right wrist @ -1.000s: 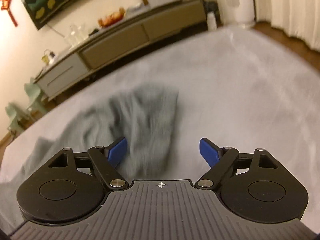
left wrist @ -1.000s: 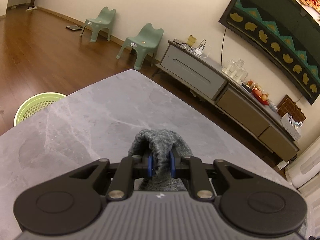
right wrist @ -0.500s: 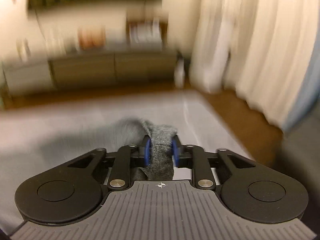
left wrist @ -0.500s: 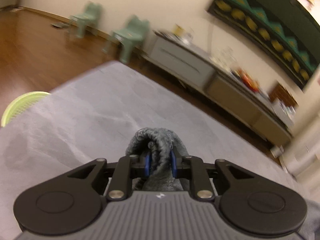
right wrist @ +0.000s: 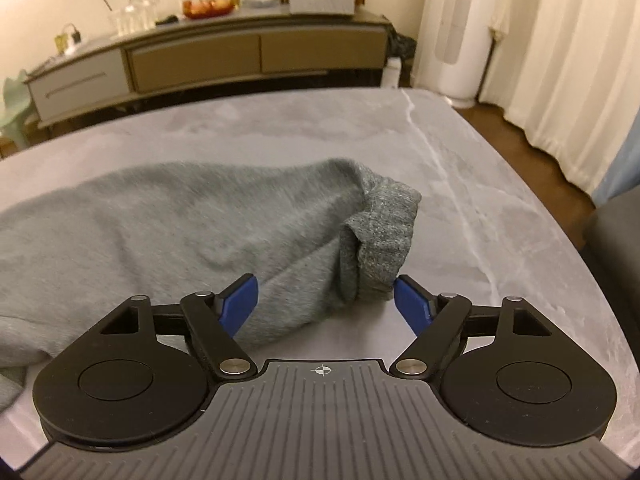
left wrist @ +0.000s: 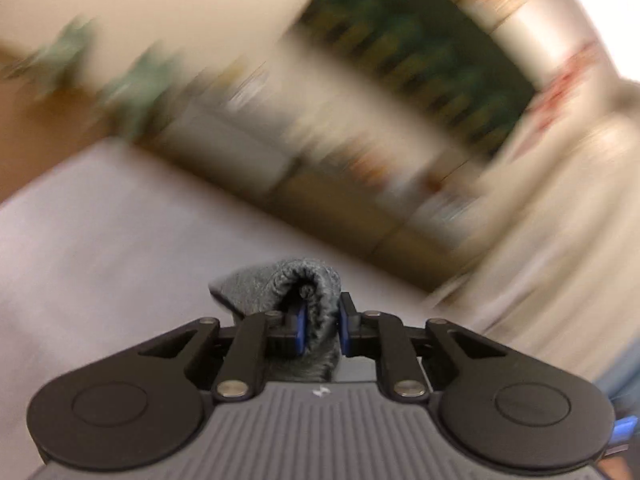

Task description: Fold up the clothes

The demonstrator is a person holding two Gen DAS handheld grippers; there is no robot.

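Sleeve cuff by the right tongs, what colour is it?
Heathered grey cuff, clearest in the right wrist view.

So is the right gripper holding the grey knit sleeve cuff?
No. The right gripper is opening; the grey knit sleeve cuff lies free.

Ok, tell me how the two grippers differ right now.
The left gripper is clamped on a grey knit cuff; the right gripper is opening, its blue pads off the grey sleeve lying between them. Both have blue pads and black linkages.
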